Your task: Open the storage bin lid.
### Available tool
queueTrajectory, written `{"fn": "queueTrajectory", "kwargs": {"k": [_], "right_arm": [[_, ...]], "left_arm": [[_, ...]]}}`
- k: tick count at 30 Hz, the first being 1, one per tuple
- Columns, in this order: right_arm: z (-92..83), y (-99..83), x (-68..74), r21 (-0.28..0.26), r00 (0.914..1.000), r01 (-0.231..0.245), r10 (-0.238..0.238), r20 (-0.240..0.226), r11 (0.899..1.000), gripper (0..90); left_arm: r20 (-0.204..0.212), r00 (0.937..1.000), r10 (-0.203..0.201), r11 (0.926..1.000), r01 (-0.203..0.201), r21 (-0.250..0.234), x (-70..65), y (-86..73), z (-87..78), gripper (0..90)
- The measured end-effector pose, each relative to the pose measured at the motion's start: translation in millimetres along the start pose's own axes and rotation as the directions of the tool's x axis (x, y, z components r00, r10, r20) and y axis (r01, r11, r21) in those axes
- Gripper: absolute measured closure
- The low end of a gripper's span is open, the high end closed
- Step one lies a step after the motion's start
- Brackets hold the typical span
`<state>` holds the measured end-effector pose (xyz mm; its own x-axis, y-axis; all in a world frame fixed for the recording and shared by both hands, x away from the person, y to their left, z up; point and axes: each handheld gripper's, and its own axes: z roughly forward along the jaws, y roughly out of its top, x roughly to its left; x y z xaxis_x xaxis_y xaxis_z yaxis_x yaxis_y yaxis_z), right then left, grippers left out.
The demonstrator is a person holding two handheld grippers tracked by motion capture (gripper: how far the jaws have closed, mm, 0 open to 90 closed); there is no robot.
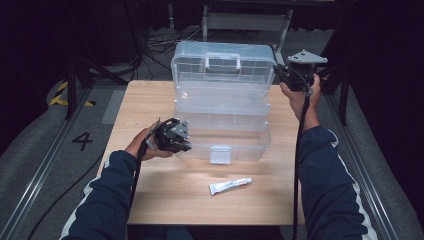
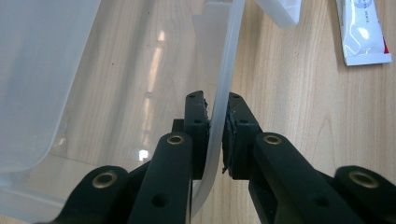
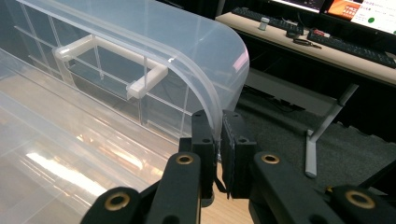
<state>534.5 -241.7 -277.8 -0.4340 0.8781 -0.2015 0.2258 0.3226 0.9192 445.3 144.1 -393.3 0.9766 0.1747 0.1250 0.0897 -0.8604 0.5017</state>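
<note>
Nearest the table's front edge: small white tube [image 1: 230, 186], lying flat on the wooden table [image 1: 150, 200], apart from everything else. Also seen in the left gripper view, top right corner [image 2: 362, 35], lying beyond the box wall.

Next back, left side: left gripper [image 1: 181, 146], held in the left hand [image 1: 145, 147], dark sleeve with white stripe behind it. Jaws narrowed onto the front left wall of the clear plastic box [image 1: 225, 135]. In the left gripper view the thin translucent wall [image 2: 219, 116] ran upright between the pads, both pads pressed against it. Wood grain visible through the box floor to the left of the wall.

Box itself: centre of the table, base resting flat, white latch tab [image 1: 220, 154] hanging at the middle of the front wall. Lid [image 1: 222, 67] swung up and standing near upright at the rear, white handle [image 1: 222, 61] facing the person.

Farthest: right gripper [image 1: 284, 76] in the right hand [image 1: 300, 95], at the upper right corner of the raised lid. Jaws pinched shut on the lid's curved edge [image 3: 219, 116], per the right gripper view; handle [image 3: 112, 60] and compartment ribs seen through the plastic to the left.

Beyond the table: grey carpet, cables, a desk with keyboards.
</note>
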Motion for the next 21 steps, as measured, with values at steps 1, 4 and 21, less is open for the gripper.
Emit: {"fn": "queueTrajectory", "kwargs": {"k": [1,4,21], "right_arm": [[0.5,0.5,-0.4,0.002,1.0,-0.001,0.001,-0.001,1.0,84.8],[2.2,2.4,-0.1,0.014,1.0,-0.004,0.004,0.005,1.0,84.9],[14.3,9.6,-3.9,0.046,0.9997,-0.017,0.016,0.018,0.999,84.6]], "left_arm": [[0.0,1.0,0.001,1.0,-0.001,0.0,0.0,0.0,0.0,82.1],[0.0,1.0,0.003,1.0,-0.003,0.003,0.2,0.1,-0.1,82.1],[0.007,1.0,0.006,1.0,-0.006,0.003,0.2,0.3,0.3,82.2]]}}
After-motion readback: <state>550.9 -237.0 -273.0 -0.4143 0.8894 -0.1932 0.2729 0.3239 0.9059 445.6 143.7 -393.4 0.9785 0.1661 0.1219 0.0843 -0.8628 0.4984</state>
